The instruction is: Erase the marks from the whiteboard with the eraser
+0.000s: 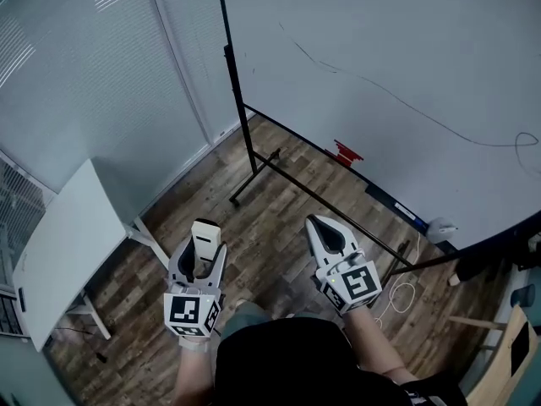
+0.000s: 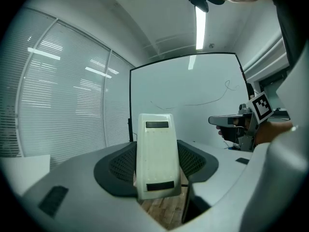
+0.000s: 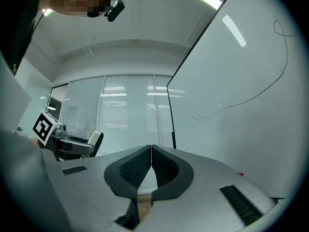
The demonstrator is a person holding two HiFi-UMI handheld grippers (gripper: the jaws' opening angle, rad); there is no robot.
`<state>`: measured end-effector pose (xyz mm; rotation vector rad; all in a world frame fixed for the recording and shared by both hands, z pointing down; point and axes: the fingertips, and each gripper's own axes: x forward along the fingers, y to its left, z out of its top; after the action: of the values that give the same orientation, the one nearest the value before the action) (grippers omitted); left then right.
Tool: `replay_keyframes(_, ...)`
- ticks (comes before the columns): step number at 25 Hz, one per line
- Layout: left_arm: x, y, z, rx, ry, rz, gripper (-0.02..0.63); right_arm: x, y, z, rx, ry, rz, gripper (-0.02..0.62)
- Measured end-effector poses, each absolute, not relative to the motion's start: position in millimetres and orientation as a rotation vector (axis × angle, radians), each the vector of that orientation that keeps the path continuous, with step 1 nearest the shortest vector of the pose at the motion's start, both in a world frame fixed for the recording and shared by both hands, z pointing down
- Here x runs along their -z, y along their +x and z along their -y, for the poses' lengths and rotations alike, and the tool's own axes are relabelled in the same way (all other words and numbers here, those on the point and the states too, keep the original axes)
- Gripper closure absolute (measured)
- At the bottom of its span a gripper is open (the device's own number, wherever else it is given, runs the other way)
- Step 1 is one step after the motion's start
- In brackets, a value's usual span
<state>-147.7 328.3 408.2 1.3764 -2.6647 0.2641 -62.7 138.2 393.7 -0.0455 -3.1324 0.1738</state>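
Room: wooden floor (image 1: 279, 210) running under the standing whiteboard (image 1: 380, 49);
Marks (image 1: 423, 113): curving thinly across the whiteboard;
Left claw (image 1: 201, 265): clamping the white eraser (image 2: 155, 153), hovering apart from the whiteboard;
Right claw (image 3: 151, 149): pressing its jaws together, holding nothing

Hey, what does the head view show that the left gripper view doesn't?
Only the head view: the red item at the bottom edge of the whiteboard, and the white cable on the floor. Only the left gripper view: the ceiling light. Both: the whiteboard with its thin line mark, the eraser clamped in the left tool, and the shut right tool.
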Motion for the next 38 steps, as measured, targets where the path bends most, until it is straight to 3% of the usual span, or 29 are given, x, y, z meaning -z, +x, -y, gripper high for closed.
replay_keyframes(7,-427.9,-230.7,-280.9,-0.251,1.450,2.629,0.342,-413.3,-133.8,-93.9,-0.156,0.065,3.106,0.566)
replay_keyframes(20,-434.7,-488.3,-160.8,-0.204,1.828,2.499,0.342,-422.0,-348.1,-10.3,-0.049,0.440,3.046,0.566)
replay_keyframes(26,-415.7,-528.7,-80.4,-0.225,2.036,2.425,0.342,-411.9,-367.9,34.3,-0.014,0.651,3.014,0.566)
replay_keyframes(38,-320.6,-537.0,60.2,-0.124,2.339,2.419,0.342,-409.3,-333.4,93.7,-0.013,0.965,2.915,0.566)
